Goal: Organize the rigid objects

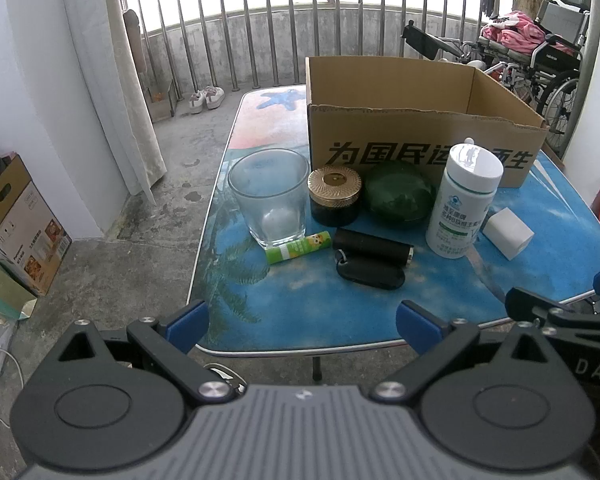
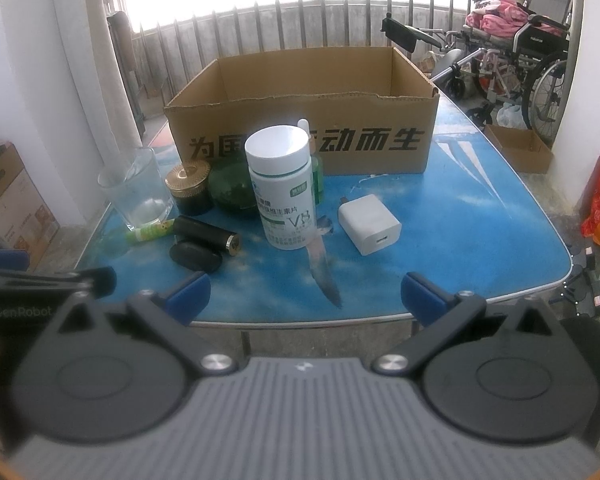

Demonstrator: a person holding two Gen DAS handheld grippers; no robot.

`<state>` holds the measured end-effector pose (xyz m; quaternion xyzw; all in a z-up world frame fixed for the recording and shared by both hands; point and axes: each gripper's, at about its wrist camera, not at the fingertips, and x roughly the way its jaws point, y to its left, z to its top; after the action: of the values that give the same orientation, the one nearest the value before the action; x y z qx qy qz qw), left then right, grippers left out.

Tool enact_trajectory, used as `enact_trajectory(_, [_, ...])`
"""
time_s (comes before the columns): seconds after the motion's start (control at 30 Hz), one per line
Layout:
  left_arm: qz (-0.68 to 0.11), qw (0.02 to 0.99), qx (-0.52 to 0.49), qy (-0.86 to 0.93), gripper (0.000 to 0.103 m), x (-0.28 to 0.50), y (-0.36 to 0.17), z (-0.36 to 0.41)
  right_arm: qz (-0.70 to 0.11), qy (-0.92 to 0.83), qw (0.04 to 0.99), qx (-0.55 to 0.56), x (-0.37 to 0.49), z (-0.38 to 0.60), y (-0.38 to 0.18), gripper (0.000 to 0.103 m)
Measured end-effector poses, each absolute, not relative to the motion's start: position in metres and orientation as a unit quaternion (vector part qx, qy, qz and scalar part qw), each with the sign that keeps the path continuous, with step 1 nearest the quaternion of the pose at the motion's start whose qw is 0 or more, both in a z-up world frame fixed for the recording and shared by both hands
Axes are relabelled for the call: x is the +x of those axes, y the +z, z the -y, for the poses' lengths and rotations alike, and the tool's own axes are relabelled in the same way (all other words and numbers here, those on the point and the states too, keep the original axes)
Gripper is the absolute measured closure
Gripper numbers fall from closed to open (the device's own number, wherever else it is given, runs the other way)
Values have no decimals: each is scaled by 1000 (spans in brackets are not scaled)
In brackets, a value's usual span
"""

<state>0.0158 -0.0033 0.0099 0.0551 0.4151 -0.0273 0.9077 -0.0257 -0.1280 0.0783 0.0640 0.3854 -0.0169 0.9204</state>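
Note:
On the blue table (image 1: 340, 304) stand a clear glass (image 1: 269, 197), a dark jar with a gold lid (image 1: 334, 197), a green round case (image 1: 398, 191), a white pill bottle (image 1: 464, 200) and a white charger cube (image 1: 508, 233). A green tube (image 1: 298, 247), a black cylinder (image 1: 374, 247) and a black key fob (image 1: 370, 274) lie in front. An open cardboard box (image 1: 420, 120) stands behind. My left gripper (image 1: 302, 322) is open and empty at the table's near edge. My right gripper (image 2: 306, 294) is open and empty, in front of the bottle (image 2: 286, 188) and charger (image 2: 369, 224).
The box (image 2: 300, 120) fills the back of the table (image 2: 460, 240). A wheelchair (image 2: 516, 52) with pink cloth stands at the right. Cardboard cartons (image 1: 16, 224) sit on the floor at the left. A railing (image 1: 260, 20) closes the balcony behind.

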Motion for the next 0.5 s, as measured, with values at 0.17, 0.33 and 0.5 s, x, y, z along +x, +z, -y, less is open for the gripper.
enact_trajectory(0.17, [-415,908,55,-27,3,16,10,3,-385,-17,920,64,-25,128,78,1])
enact_trajectory(0.33, [-415,908,55,-27,3,16,10,3,-385,-17,920,64,-25,128,79,1])
enact_trajectory(0.5, [-414,908,57,-32,3,18,11,3,-385,-16,921,63,-26,128,78,1])
